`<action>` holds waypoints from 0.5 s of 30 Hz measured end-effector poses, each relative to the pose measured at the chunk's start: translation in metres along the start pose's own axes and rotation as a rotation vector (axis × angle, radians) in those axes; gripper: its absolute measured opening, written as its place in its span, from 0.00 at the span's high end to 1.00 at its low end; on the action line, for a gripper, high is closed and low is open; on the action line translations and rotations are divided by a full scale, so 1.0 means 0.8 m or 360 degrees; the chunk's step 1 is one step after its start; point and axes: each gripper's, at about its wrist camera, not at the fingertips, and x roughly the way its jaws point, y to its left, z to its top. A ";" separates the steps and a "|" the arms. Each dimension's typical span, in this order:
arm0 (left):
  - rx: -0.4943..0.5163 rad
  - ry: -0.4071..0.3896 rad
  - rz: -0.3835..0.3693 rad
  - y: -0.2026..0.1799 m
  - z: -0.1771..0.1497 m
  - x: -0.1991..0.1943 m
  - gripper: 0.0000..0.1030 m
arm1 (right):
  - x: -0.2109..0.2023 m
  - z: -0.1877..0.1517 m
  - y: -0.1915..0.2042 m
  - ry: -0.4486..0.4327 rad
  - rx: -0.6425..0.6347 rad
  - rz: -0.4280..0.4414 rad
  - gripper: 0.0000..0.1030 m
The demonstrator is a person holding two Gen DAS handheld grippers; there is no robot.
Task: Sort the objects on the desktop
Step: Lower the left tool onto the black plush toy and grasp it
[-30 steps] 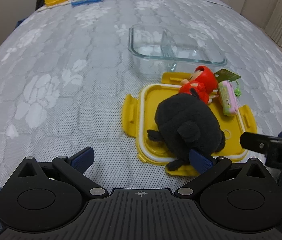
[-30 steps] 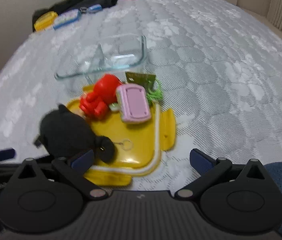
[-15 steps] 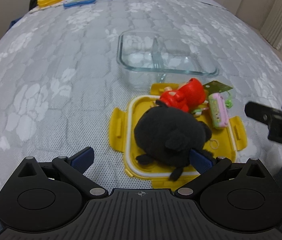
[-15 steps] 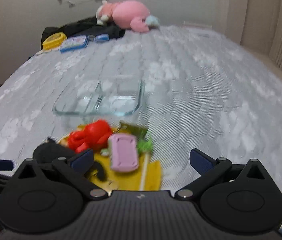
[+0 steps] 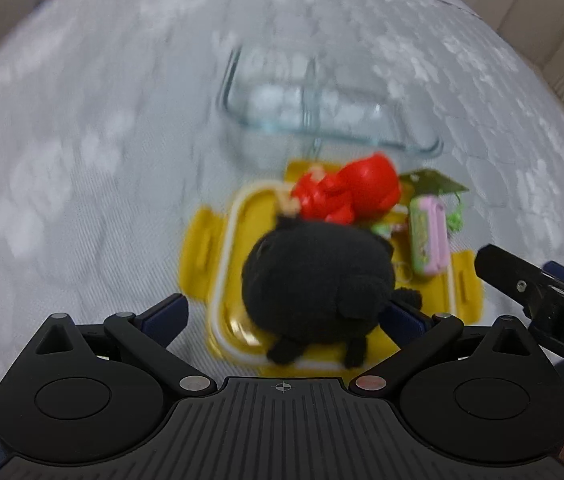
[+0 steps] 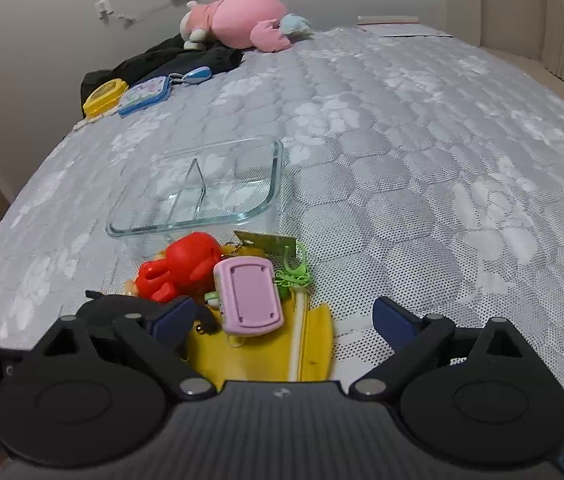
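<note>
Left gripper point(image 5: 285, 311), jaws wide, around black plush point(image 5: 318, 284) on yellow lid point(image 5: 202, 256); right gripper point(image 6: 285, 318), jaws wide, empty: pink plush point(image 6: 242, 20) at 12 o'clock seen only there

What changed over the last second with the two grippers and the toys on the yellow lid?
The left gripper has closed in on the black plush toy, jaws open and straddling it. The right gripper drew back and tilted up, also open. The red figure, pink case, yellow lid and empty glass container stayed put.
</note>
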 end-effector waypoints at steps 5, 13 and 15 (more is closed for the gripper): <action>0.0012 0.0073 -0.0028 -0.009 0.009 0.014 0.00 | -0.001 -0.001 -0.013 0.0005 0.0089 0.0021 0.05; 0.0075 0.0093 -0.0106 -0.009 0.001 0.021 0.00 | 0.002 -0.002 -0.014 0.0031 0.0110 0.0028 0.05; 0.0084 0.0099 -0.0132 -0.007 -0.002 0.020 0.00 | 0.001 -0.003 -0.016 0.0030 0.0123 0.0023 0.05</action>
